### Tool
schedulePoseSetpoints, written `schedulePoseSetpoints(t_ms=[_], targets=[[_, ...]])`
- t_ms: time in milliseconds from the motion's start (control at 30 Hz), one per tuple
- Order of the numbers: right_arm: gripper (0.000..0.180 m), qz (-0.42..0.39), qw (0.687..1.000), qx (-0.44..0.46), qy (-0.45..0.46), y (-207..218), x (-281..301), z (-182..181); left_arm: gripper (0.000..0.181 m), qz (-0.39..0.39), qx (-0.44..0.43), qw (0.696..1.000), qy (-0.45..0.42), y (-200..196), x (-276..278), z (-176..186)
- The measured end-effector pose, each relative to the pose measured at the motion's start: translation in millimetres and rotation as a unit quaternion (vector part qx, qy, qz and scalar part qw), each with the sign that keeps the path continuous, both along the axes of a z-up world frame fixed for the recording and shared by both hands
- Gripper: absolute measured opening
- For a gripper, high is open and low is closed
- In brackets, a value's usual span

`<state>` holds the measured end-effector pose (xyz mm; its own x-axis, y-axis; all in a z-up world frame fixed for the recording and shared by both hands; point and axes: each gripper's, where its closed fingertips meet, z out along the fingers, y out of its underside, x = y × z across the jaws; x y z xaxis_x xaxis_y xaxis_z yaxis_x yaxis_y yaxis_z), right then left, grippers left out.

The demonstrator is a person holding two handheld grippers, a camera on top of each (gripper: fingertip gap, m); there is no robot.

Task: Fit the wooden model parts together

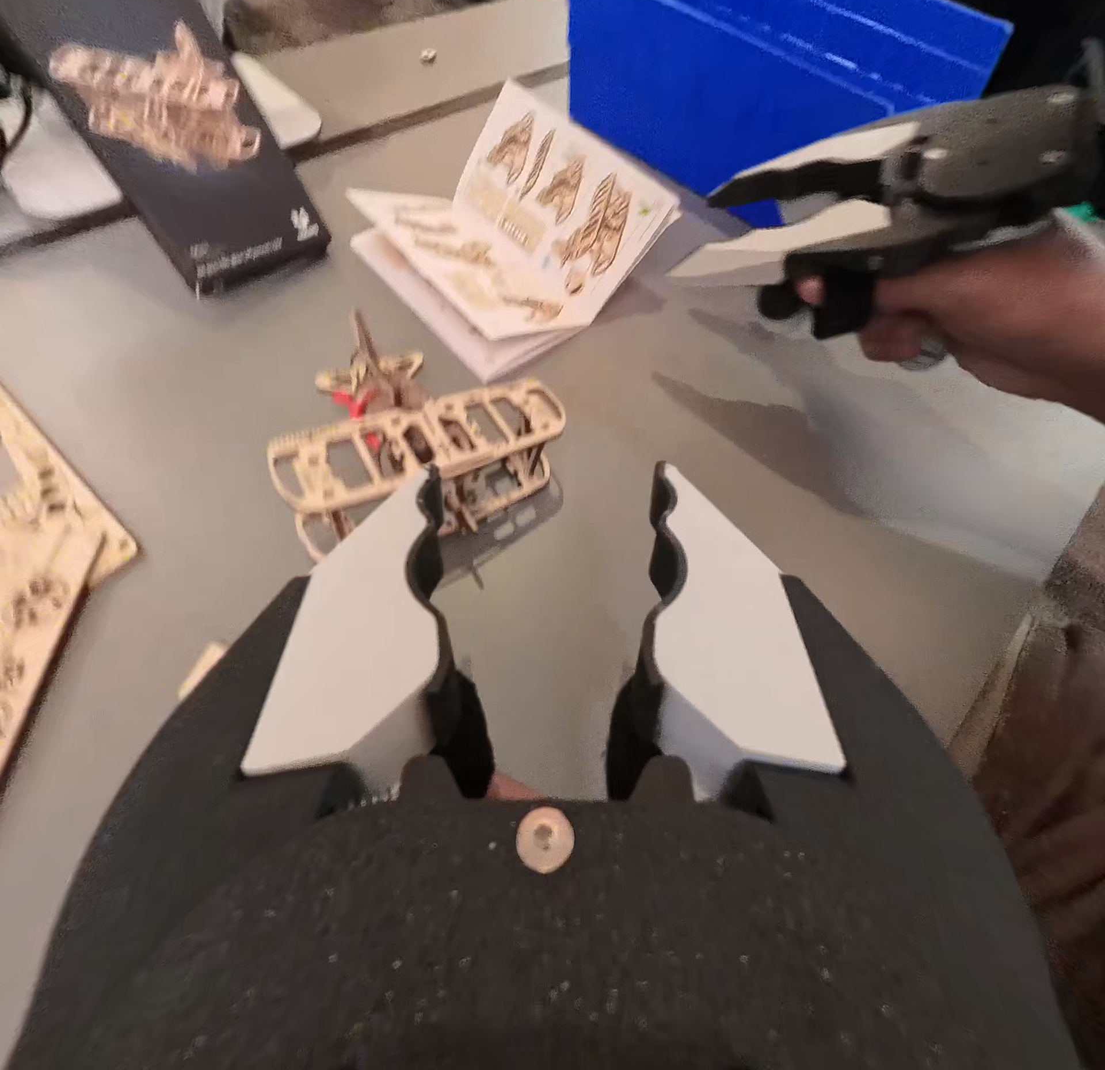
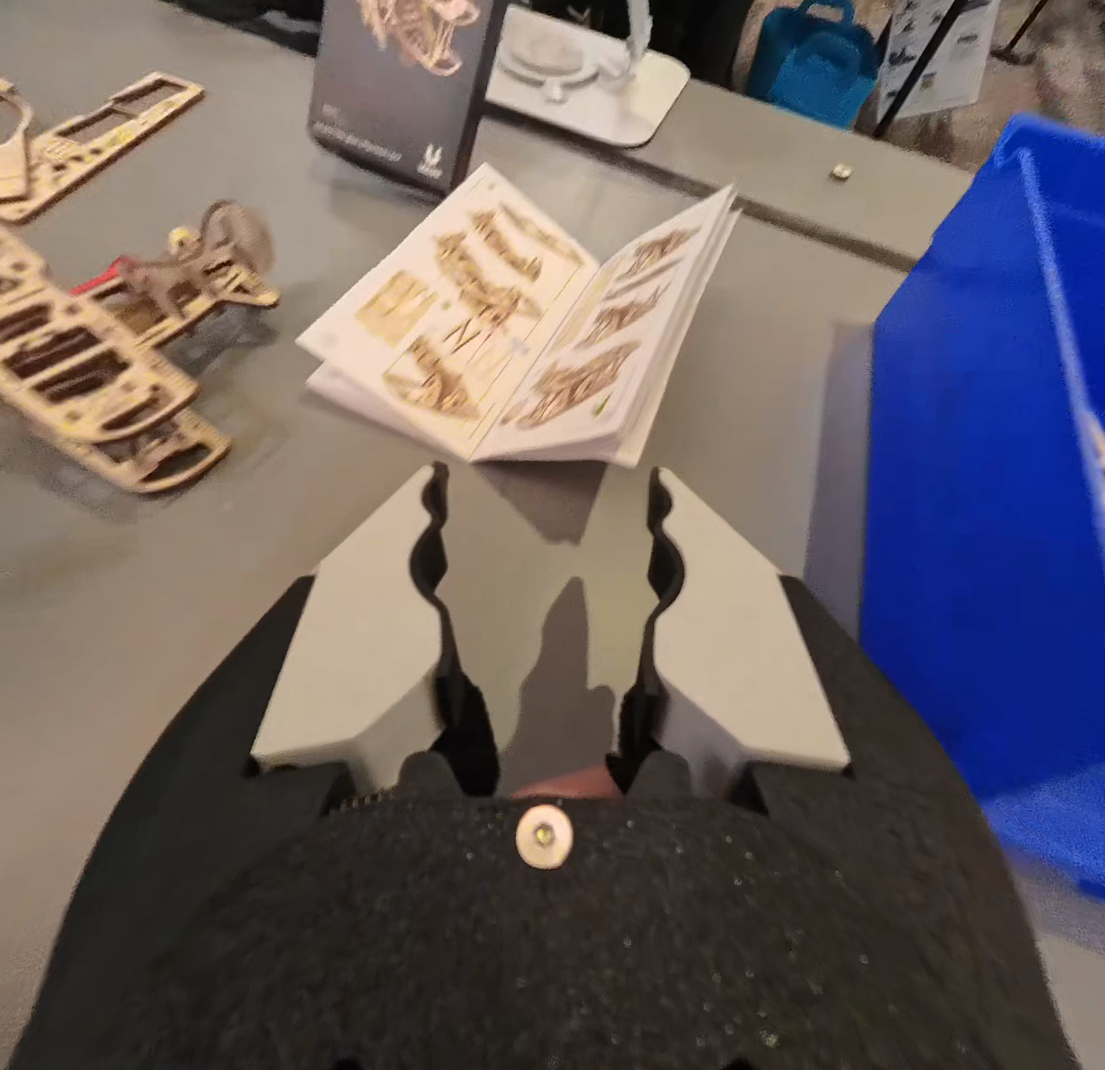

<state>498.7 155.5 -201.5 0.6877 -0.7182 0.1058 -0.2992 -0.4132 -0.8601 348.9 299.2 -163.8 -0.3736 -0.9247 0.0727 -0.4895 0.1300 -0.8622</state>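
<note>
A partly built wooden biplane model (image 1: 412, 443) stands on the grey table (image 1: 598, 563), its tail pointing away. My left gripper (image 1: 544, 473) is open and empty, just in front of the model's right wing end; its left finger covers part of the wing. The model also shows at the left of the right wrist view (image 2: 113, 347). My right gripper (image 2: 547, 476) is open and empty, above bare table just short of an open instruction booklet (image 2: 514, 335). In the left wrist view it hovers at the right (image 1: 699, 234), held by a hand.
A blue plastic bin (image 1: 771, 78) stands at the back right, also close on the right in the right wrist view (image 2: 992, 503). A black kit box (image 1: 167, 138) lies at the back left. Wooden part sheets (image 1: 48, 563) lie at the left edge. A white lamp base (image 2: 592, 78) sits behind the box.
</note>
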Motion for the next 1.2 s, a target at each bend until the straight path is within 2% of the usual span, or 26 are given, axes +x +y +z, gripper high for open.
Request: schedulePoseSetpoints(t_ms=[100, 200, 233, 300, 367, 533, 600, 733, 833, 900, 967, 1067, 1167, 1200], targets=[[0.05, -0.044, 0.999, -0.001, -0.017, -9, 34, 1, 0.053, -0.049, 0.005, 0.999, -0.01, -18, 21, 14], [0.05, -0.029, 0.995, 0.064, 0.065, 3, 41, -17, 0.053, -0.104, 0.036, 0.994, -0.004, -42, 46, 20], [0.04, -0.023, 0.993, 0.059, 0.095, 3, 41, -26, 0.053, -0.117, 0.052, 0.992, -0.002, -49, 56, 19], [0.005, -0.033, 0.99, 0.041, 0.127, -6, 40, -37, 0.053, -0.142, 0.082, 0.986, 0.002, -64, 76, 15], [0.0, -0.036, 0.989, 0.038, 0.139, -19, 28, -34, 0.052, -0.159, 0.111, 0.981, 0.012, -78, 96, 10], [0.0, -0.023, 0.977, 0.01, 0.214, -58, -46, -34, 0.048, -0.193, 0.119, 0.972, 0.068, -123, 121, -10], [0.0, -0.007, 0.969, -0.006, 0.246, -73, -80, -41, 0.042, -0.229, 0.139, 0.958, 0.104, -139, 107, -33], [0.003, -0.003, 0.974, -0.005, 0.228, -91, -103, -44, 0.035, -0.297, 0.198, 0.923, 0.146, -160, 64, -78], [0.052, 0.002, 0.983, -0.02, 0.184, -100, -105, -30, 0.029, -0.296, 0.233, 0.915, 0.148, -160, 52, -95], [0.055, 0.032, 0.992, 0.013, 0.125, -91, -111, -8, 0.024, -0.292, 0.225, 0.919, 0.138, -165, 49, -97], [0.058, 0.063, 0.994, 0.018, 0.084, -82, -119, -5, 0.02, -0.286, 0.217, 0.924, 0.134, -168, 48, -97], [0.068, 0.083, 0.992, -0.06, 0.079, -81, -122, -35, 0.025, -0.278, 0.227, 0.926, 0.119, -167, 50, -96], [0.061, 0.081, 0.99, -0.088, 0.079, -79, -121, -56, 0.029, -0.257, 0.205, 0.938, 0.112, -166, 49, -93], [0.054, 0.083, 0.99, -0.073, 0.082, -76, -121, -56, 0.03, -0.247, 0.201, 0.942, 0.102, -164, 47, -89]])
